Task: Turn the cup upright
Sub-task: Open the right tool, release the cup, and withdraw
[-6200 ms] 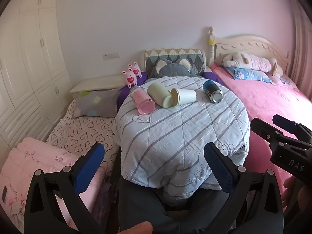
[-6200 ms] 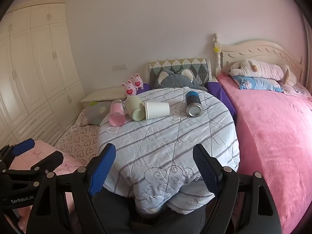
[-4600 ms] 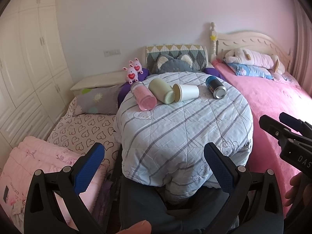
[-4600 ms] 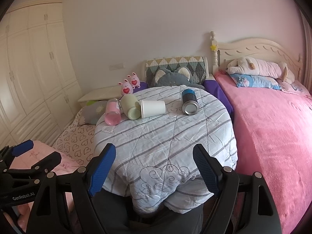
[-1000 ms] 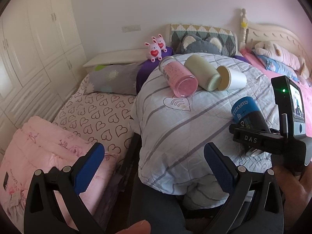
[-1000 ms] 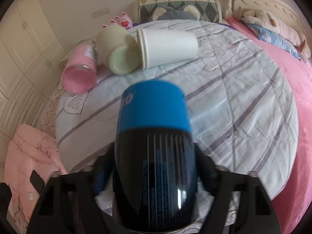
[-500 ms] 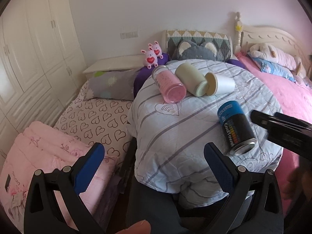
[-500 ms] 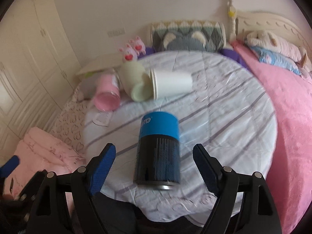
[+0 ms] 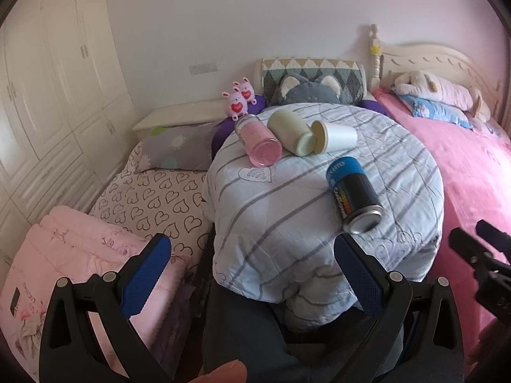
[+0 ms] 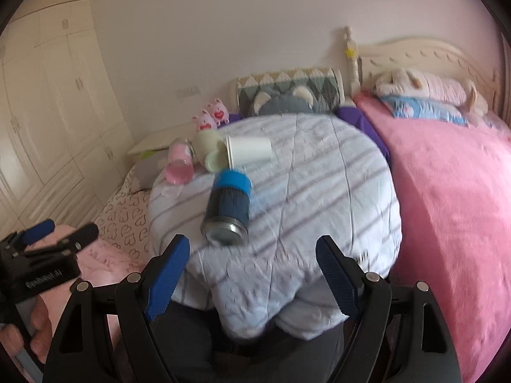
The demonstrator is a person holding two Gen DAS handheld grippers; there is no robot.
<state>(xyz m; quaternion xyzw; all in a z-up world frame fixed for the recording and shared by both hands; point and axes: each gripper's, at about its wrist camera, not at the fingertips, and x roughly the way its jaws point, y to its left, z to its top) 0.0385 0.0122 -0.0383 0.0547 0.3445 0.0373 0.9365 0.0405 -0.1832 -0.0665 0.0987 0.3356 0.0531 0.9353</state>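
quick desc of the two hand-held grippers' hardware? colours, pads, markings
Both alike: the left hand-held gripper and right hand-held gripper have black plastic frames with triangular cutouts, silver pivot screws, and textured blue finger pads. White lettering marks the left body in the right wrist view. No cables visible.

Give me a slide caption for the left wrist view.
Open left gripper faces a striped quilt where the blue-capped black cup and three other cups lie on their sides.
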